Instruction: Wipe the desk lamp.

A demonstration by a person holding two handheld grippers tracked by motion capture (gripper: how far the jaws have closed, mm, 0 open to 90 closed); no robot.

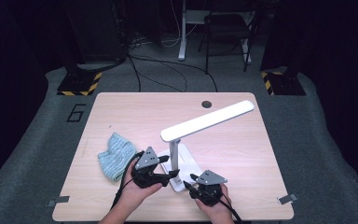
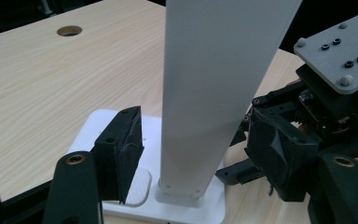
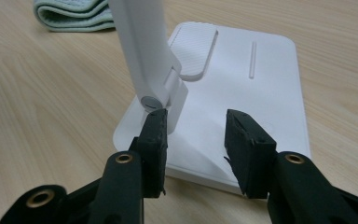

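Lamp standing near the table's front edge seems mid-adjustment: left gripper straddles its upright arm unclamped, right gripper gapes over the base, and next the left must likely clamp.

I see a lamp in smooth white plastic with a matt sheen; its base carries a finely ribbed pad. The table looks like pale wood-grain laminate, smooth, with low gloss. At centre left of the high view, the cloth is a ribbed, soft knit. I note matt black plastic on my left gripper, rough-faced pads, brass-coloured inserts, and a flat grey plate.
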